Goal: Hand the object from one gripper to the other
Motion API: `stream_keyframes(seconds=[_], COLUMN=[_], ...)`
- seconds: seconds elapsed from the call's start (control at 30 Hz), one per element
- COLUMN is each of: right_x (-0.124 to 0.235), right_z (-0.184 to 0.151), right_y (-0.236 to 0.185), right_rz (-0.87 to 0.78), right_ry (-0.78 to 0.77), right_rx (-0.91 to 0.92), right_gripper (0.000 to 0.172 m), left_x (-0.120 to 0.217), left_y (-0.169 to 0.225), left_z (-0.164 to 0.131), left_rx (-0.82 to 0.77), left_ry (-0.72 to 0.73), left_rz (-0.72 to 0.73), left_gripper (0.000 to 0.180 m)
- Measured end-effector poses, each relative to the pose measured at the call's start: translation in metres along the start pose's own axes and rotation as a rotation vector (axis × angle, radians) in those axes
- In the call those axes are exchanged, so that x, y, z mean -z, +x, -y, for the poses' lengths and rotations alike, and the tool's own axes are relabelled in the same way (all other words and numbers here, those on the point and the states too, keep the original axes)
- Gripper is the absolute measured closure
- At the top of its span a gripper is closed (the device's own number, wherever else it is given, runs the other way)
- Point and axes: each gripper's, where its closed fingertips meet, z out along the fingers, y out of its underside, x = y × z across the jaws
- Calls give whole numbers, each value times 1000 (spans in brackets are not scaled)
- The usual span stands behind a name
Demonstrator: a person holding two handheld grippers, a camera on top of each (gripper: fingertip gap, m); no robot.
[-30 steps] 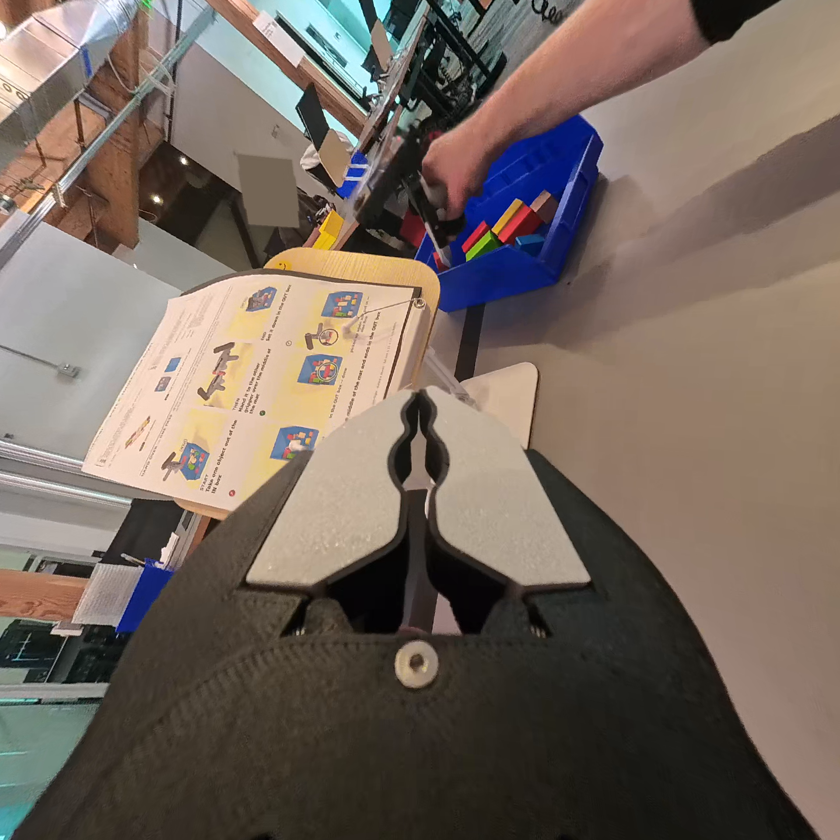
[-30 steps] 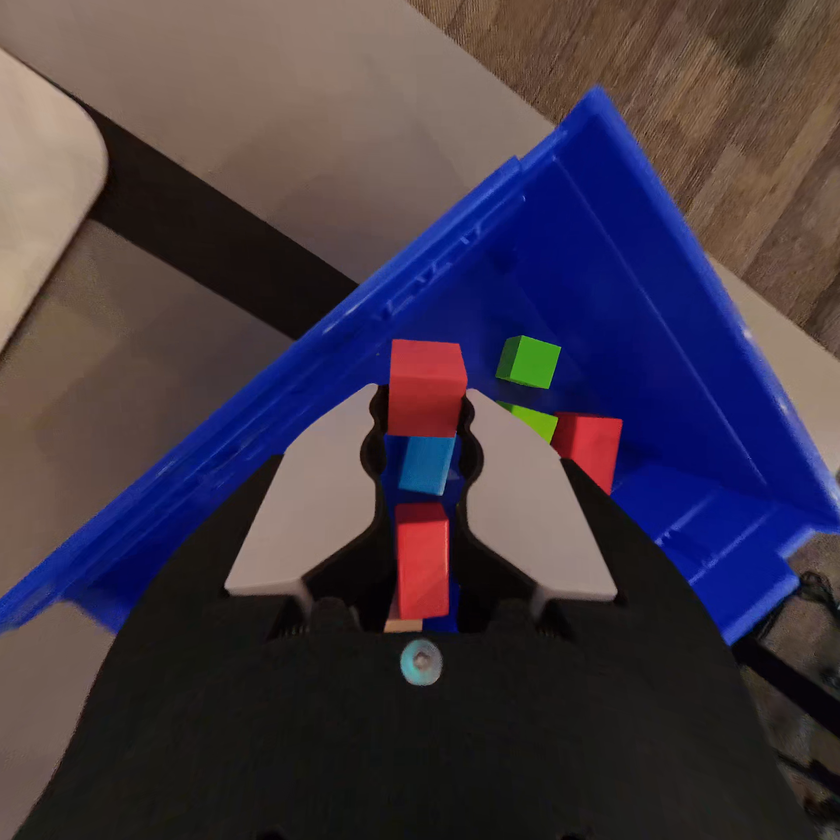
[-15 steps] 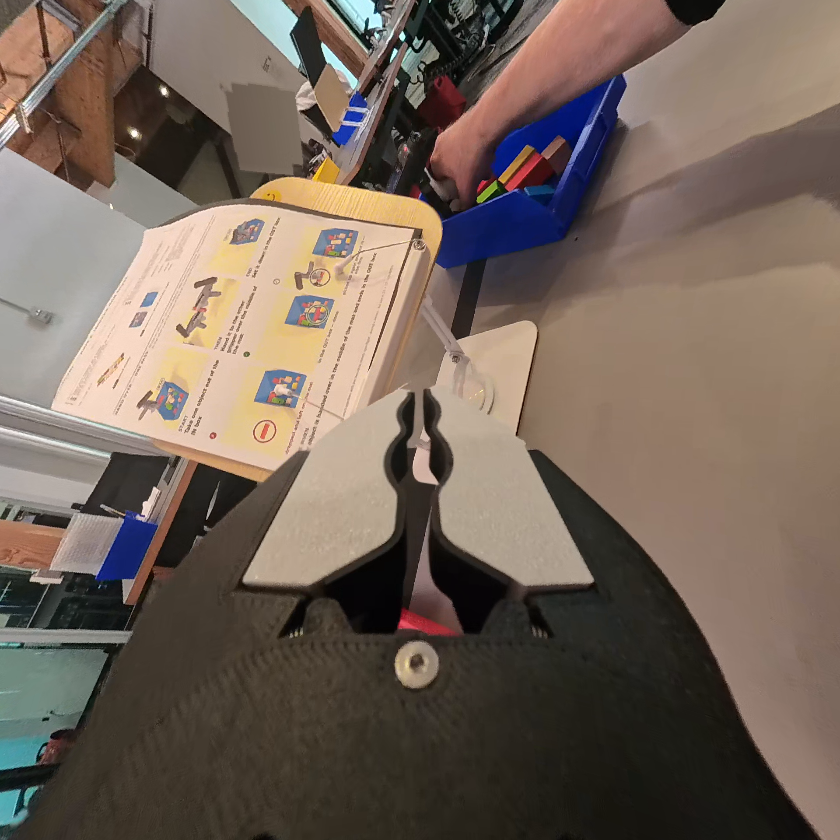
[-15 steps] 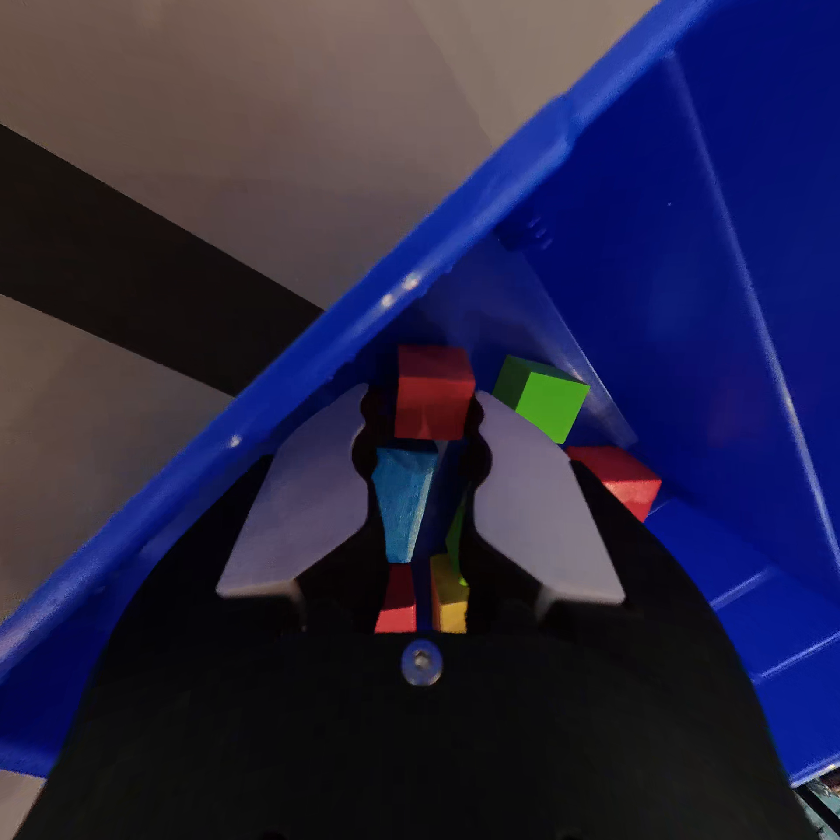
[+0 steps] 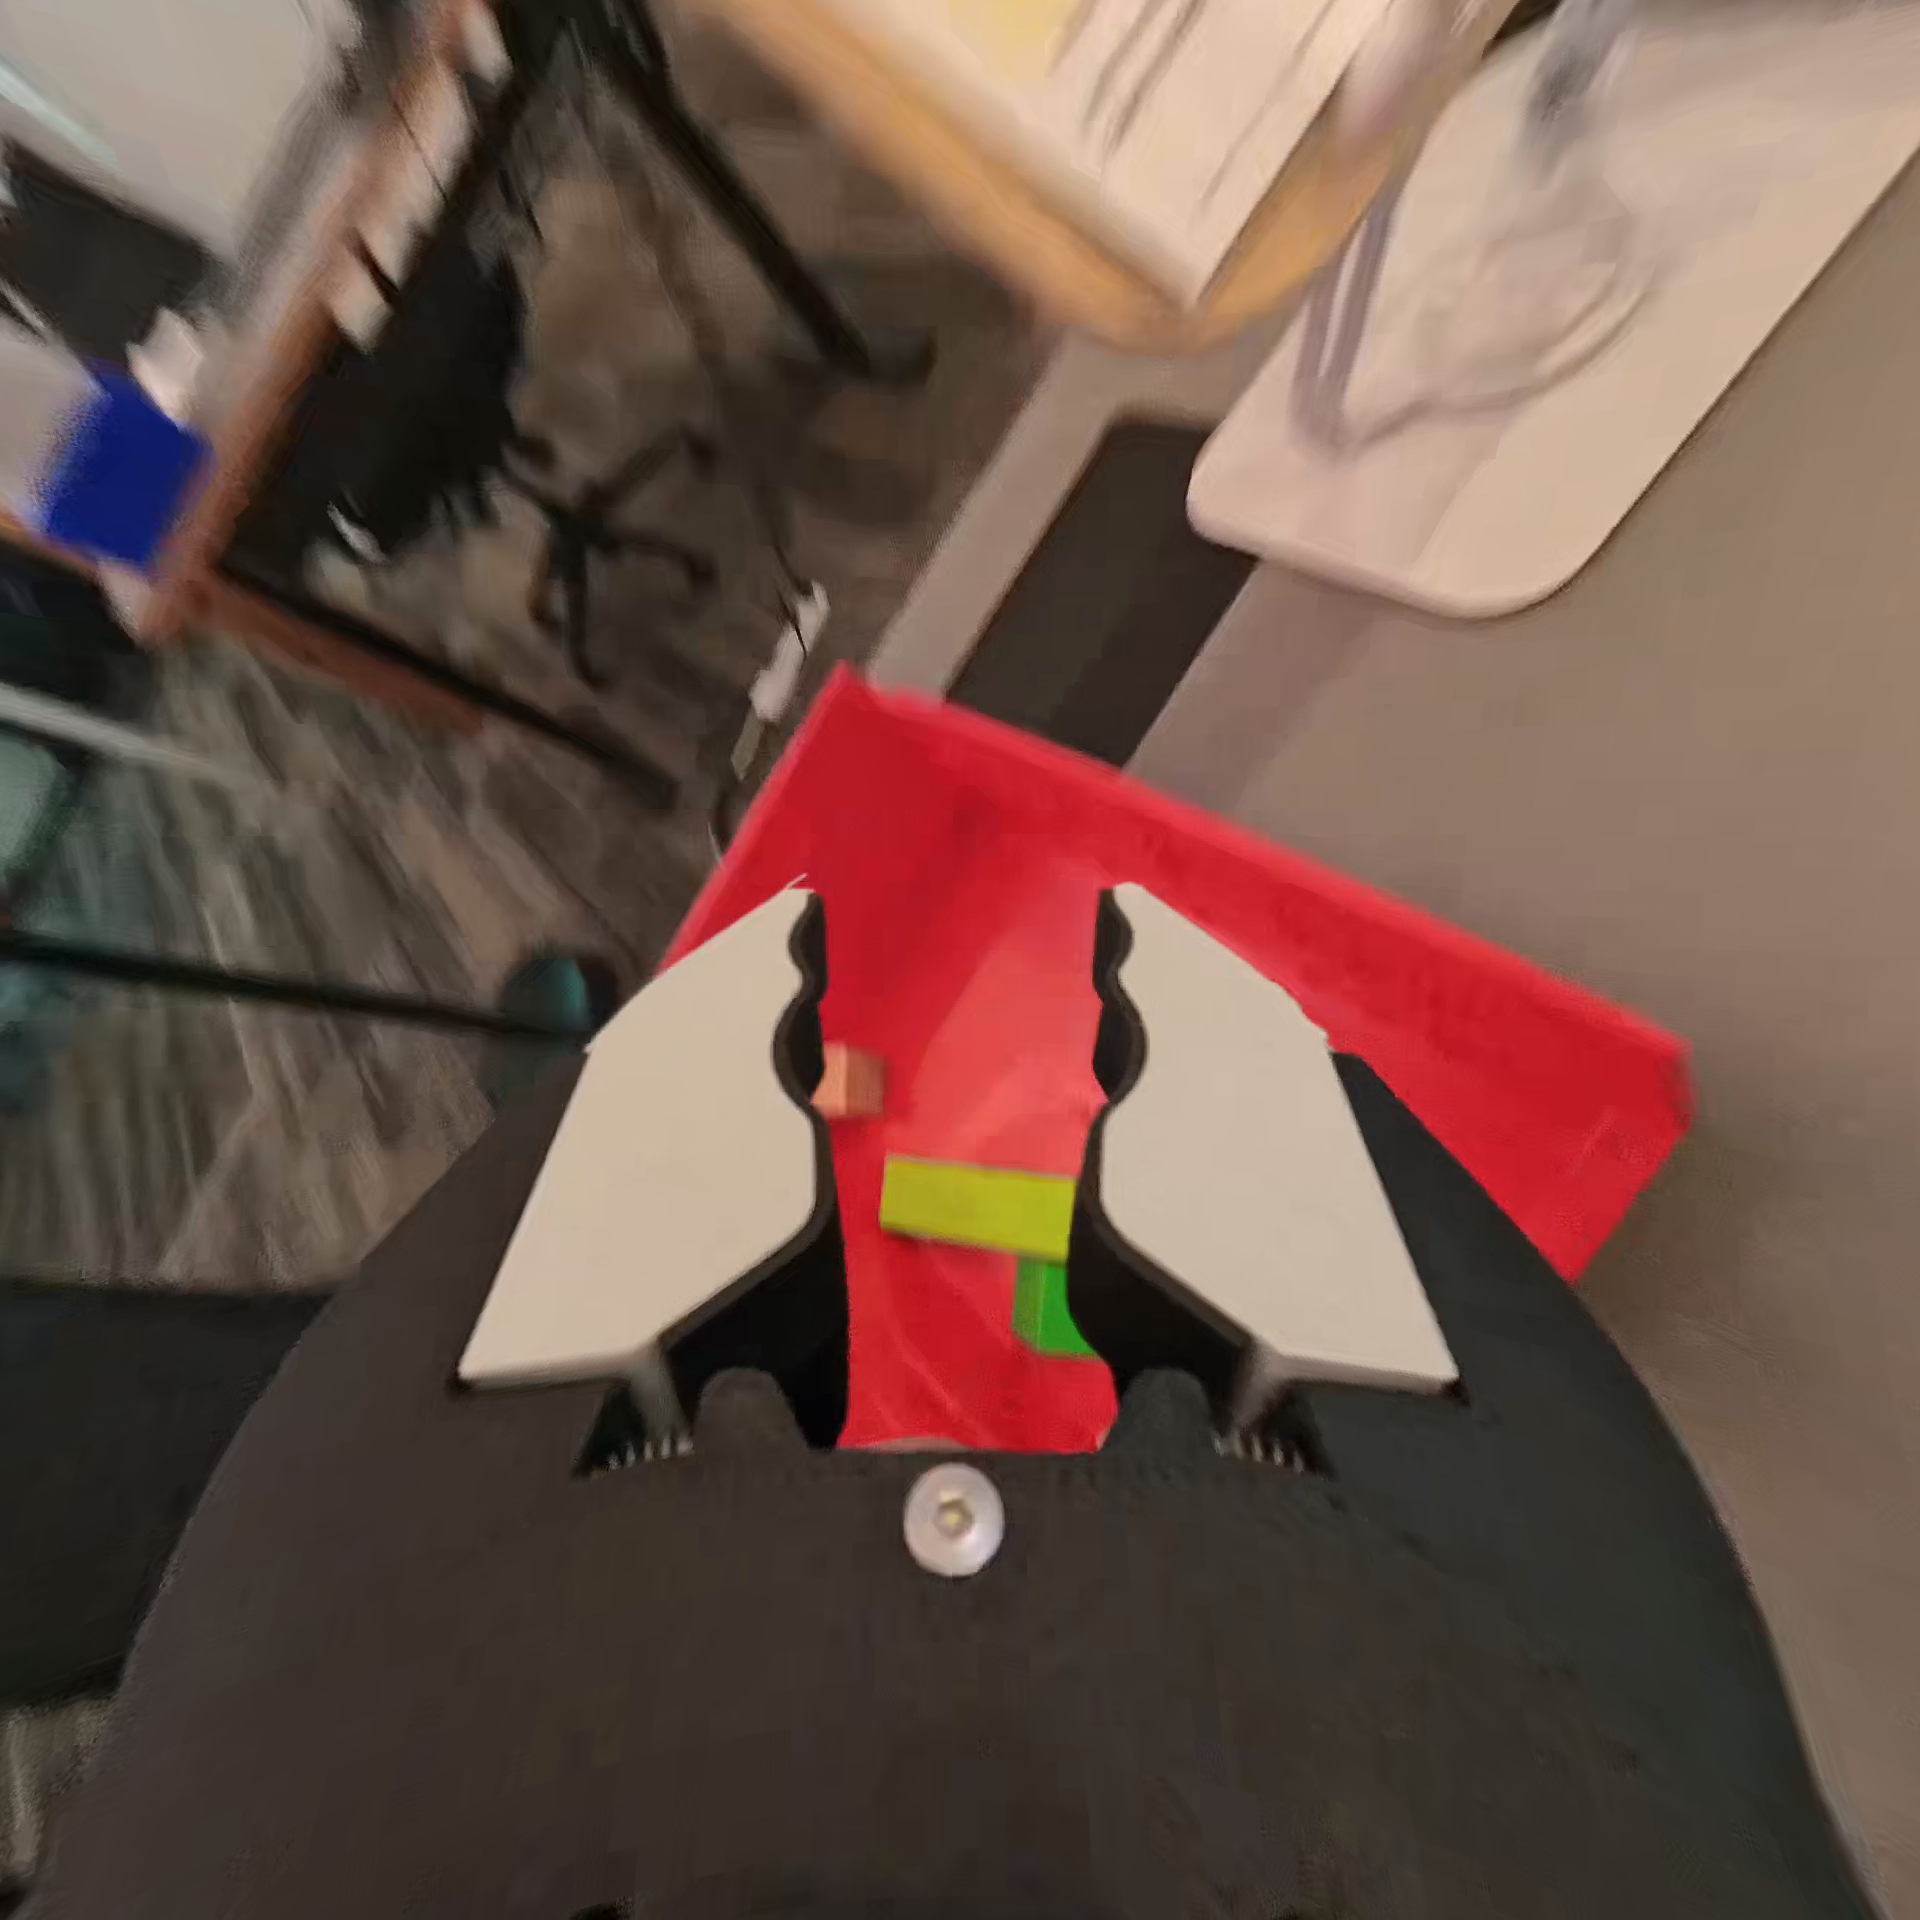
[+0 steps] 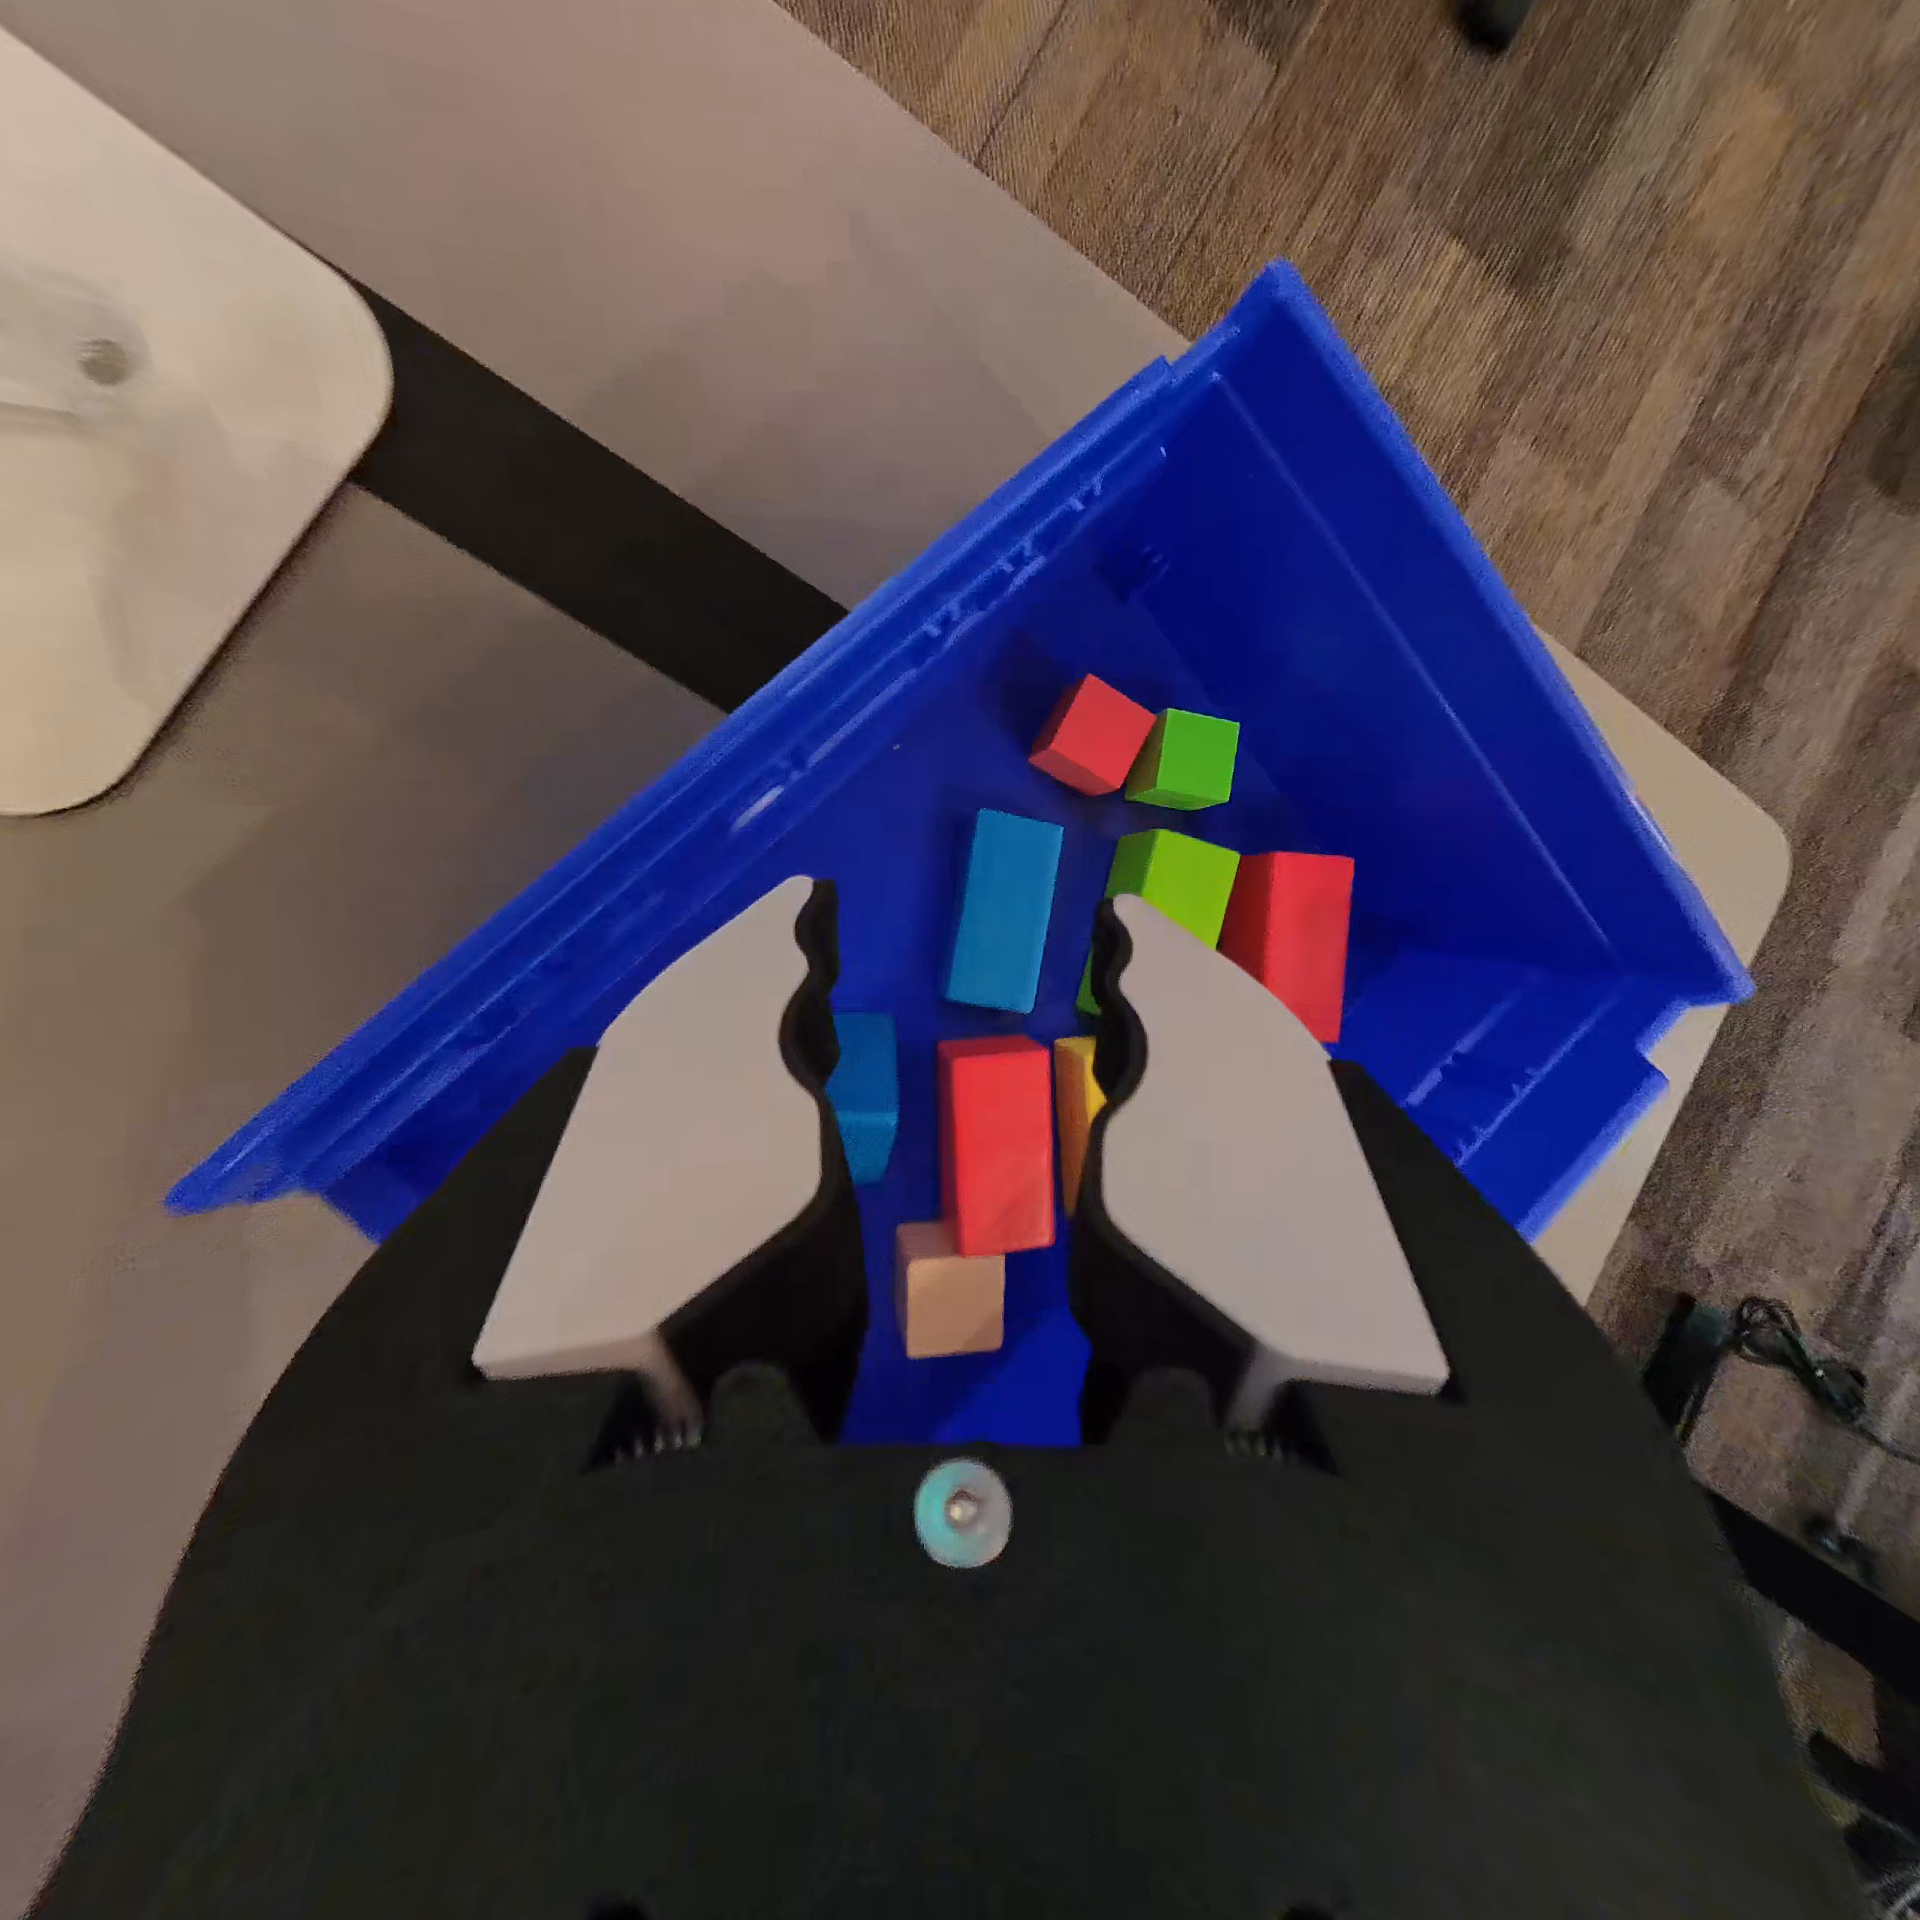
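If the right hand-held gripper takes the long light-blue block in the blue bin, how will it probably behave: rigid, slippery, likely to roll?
The light-blue block looks like painted wood, so probably rigid and light. Its flat faces and square edges suggest it will not roll. The matte paint should give the pads fair grip, though a hold near one end might let it pivot.

Blue bin (image 6: 1351,644), quantity one, contains: three red blocks (image 6: 995,1143), two blue blocks (image 6: 1003,909), two green blocks (image 6: 1184,756). Red bin (image 5: 1351,997), quantity one, at 12 o'clock of its view: three blocks (image 5: 977,1200).
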Motion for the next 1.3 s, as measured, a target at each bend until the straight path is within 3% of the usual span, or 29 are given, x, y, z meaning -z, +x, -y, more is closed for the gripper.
stream_keyframes(seconds=[0.07, 0.17, 0.33, 0.57, 0.87, 1.03, 1.17, 1.3], right_x=[17, 37, 52, 58, 64, 67, 72, 75], right_z=[-1, 0, 4, 14, 26, 27, 27, 31], right_y=[-13, -37, -68, -94, -110, -119, -123, -131], right_rz=[-5, 17, 37, 70, 85, 93, 94, 103], right_ry=[40, 102, 136, 161, 202, 211, 214, 222], right_rx=[22, 52, 116, 185, 214, 228, 241, 253], right_gripper=[128, 129, 131, 130, 131, 131, 131, 131], left_x=[-25, -65, -118, -150, -153, -149, -133, -133], left_y=[-16, -28, -49, -55, -56, -47, -10, 2], left_z=[-40, -80, -142, -180, -197, -190, -173, -167], left_rx=[90, 123, 34, -39, -76, -67, -36, -94], left_ry=[-172, -292, -584, -839, -976, -924, -869, -868], left_rz=[-28, -55, -72, -178, -231, -256, -382, -366], left_gripper=[130, 129, 123, 127, 141, 144, 144, 139])
